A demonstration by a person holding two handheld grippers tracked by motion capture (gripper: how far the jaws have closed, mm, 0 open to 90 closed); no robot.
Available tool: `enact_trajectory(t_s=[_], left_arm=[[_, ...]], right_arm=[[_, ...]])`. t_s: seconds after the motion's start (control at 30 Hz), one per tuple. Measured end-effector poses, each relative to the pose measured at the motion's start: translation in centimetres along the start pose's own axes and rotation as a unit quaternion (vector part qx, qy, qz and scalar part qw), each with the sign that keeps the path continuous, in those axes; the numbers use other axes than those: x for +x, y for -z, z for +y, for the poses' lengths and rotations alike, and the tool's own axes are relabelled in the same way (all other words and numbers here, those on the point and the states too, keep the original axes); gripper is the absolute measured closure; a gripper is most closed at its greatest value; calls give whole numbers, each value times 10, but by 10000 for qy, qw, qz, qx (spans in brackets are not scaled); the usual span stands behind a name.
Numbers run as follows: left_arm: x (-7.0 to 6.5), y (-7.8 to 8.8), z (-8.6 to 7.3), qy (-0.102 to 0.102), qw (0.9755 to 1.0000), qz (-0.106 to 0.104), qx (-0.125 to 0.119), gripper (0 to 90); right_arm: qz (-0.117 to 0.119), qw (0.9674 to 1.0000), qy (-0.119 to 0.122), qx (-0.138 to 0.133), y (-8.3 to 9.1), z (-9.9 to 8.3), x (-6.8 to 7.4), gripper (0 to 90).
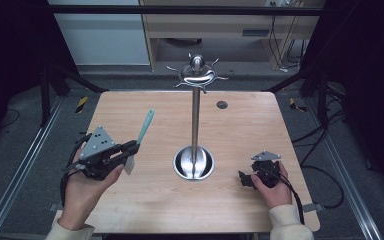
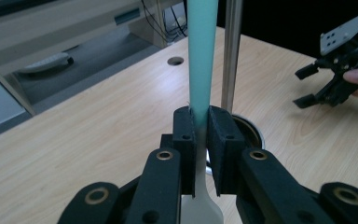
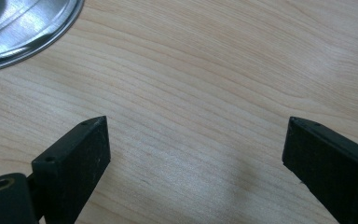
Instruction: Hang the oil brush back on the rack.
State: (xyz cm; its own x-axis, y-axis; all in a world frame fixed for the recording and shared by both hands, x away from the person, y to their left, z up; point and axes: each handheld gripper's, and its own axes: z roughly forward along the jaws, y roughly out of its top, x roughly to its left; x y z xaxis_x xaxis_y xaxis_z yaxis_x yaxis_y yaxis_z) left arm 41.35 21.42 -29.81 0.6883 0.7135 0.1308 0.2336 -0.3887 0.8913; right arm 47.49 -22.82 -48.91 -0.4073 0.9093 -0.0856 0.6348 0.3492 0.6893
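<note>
A spatula with a teal handle (image 1: 145, 126) and a white blade hangs off the table, and my left gripper (image 1: 132, 146) is shut on it near where handle meets blade. In the left gripper view the pads (image 2: 186, 128) press both sides of the spatula (image 2: 200, 56), whose handle points up and away. A steel stand (image 1: 195, 125) with a round base and a ring of hooks on top rises at the table's middle. My right gripper (image 1: 245, 179) rests low on the table right of the base, open; its jaws (image 3: 196, 140) stand wide apart over bare wood.
The stand's pole (image 2: 231, 51) rises just behind the spatula in the left gripper view, with the right gripper (image 2: 328, 86) farther off. A small round hole (image 1: 222, 104) sits in the table's far side. The stand's base (image 3: 23, 23) edges the right gripper view.
</note>
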Motion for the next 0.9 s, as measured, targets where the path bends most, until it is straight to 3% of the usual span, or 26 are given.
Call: enact_trajectory(t_s=[0.27,0.47,0.6,0.9], left_arm=[[-4,-1,26,-65,9998,37,-208,818],[-6,-1,41,10,9995,-50,-296,818],[-10,-2,52,-102,9989,-46,-460,817],[-14,-6,59,-70,9984,-121,-555,817]], right_arm=[[-11,10000,-42,3,0,0,0,82],[-8,10000,-55,-52,1,0,0,81],[-40,9999,-22,-92,1,1,-1,81],[-31,10000,-11,-62,1,1,0,81]])
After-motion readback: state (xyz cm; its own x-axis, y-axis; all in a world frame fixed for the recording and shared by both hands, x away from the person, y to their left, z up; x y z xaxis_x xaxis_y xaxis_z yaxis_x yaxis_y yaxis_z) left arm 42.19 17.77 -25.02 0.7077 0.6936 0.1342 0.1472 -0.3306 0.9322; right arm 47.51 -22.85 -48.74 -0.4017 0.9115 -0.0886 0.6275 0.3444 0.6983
